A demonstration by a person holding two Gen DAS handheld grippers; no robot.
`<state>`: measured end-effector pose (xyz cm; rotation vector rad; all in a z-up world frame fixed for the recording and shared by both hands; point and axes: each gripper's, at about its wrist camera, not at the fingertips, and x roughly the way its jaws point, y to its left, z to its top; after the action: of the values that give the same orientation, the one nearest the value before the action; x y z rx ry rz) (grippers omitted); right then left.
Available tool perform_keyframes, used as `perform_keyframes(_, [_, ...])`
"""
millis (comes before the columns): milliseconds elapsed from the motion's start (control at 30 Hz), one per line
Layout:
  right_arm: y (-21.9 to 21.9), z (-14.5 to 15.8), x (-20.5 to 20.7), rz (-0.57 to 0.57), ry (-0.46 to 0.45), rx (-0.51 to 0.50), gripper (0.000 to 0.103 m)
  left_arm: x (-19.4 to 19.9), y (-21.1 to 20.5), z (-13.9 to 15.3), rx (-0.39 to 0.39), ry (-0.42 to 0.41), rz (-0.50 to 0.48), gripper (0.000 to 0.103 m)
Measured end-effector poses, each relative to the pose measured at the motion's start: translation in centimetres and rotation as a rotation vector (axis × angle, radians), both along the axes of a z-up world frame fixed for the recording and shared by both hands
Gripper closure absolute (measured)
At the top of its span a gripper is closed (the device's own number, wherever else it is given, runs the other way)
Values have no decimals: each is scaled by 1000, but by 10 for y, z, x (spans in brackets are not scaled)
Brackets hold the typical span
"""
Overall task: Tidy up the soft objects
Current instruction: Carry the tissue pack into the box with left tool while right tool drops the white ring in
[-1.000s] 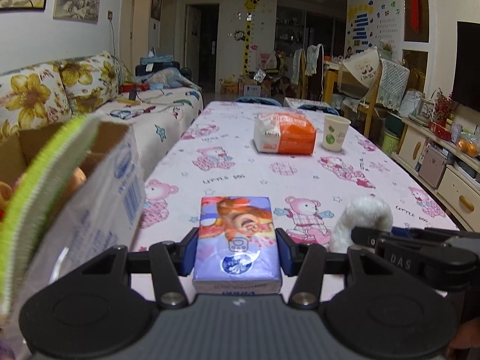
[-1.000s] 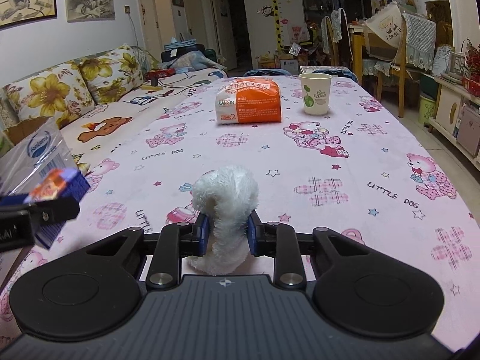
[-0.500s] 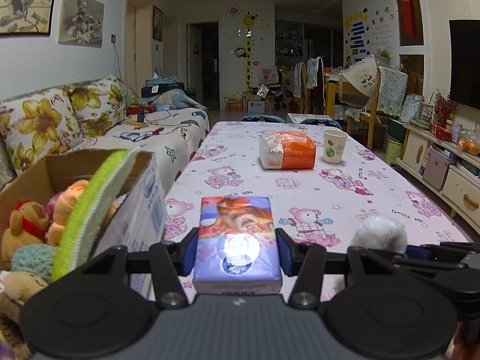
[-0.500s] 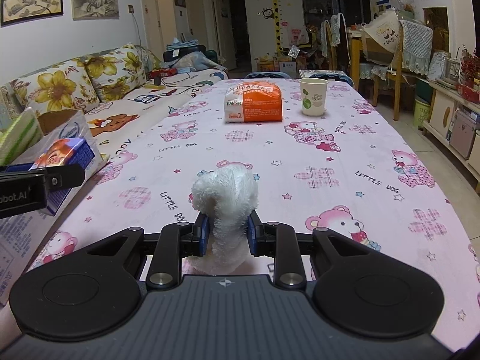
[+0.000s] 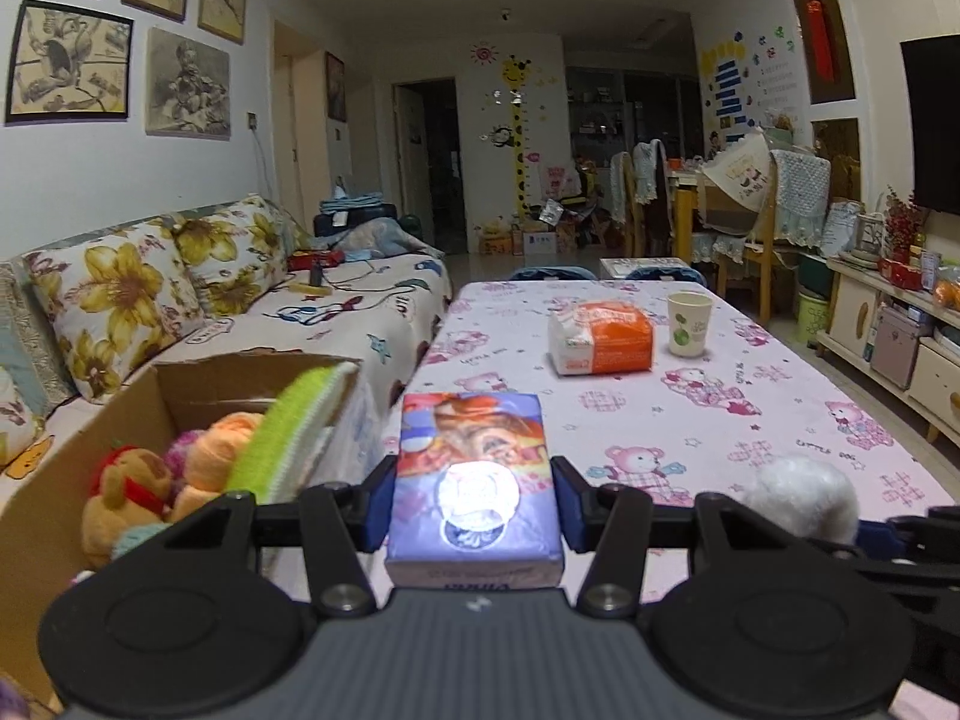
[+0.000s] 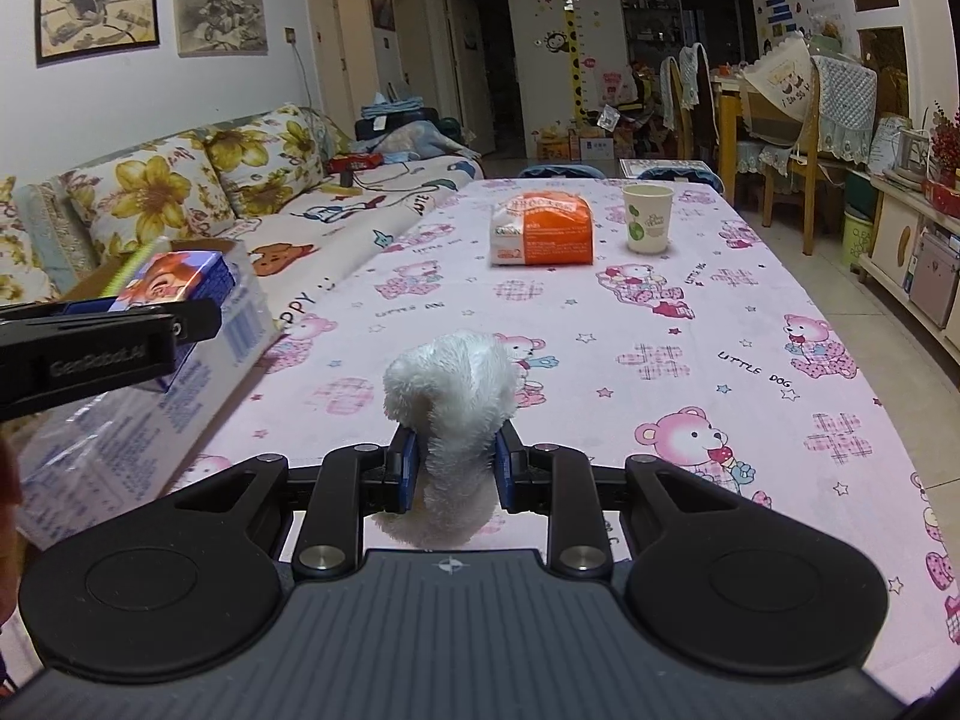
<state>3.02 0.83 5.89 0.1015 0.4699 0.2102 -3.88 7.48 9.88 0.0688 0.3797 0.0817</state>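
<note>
My left gripper (image 5: 474, 498) is shut on a purple tissue pack (image 5: 474, 480) and holds it in the air beside a cardboard box (image 5: 78, 450). The box holds plush toys (image 5: 120, 492) and a green and white cloth (image 5: 288, 432). The pack also shows in the right wrist view (image 6: 180, 282), above the box edge. My right gripper (image 6: 456, 468) is shut on a white fluffy toy (image 6: 456, 396) above the pink tablecloth (image 6: 690, 360). The white toy also shows in the left wrist view (image 5: 798, 498).
An orange and white tissue pack (image 6: 540, 231) and a paper cup (image 6: 647, 227) stand at the far end of the table. A sofa with flower cushions (image 5: 180, 276) runs along the left. Chairs and cabinets (image 5: 870, 312) are at the right.
Both grippers have risen with their loads. The left gripper now looks down into the open box, whose plush toys have come into view.
</note>
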Motion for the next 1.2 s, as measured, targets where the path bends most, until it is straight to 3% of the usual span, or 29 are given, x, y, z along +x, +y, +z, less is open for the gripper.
perform_keyframes(700, [29,19,2,81,-77,-28,72,-12,60,22,-69,-91,106,51])
perform_keyframes(1200, [84,39,24,217,-136,-54,72,-10,119,16,-141,-78,209,51])
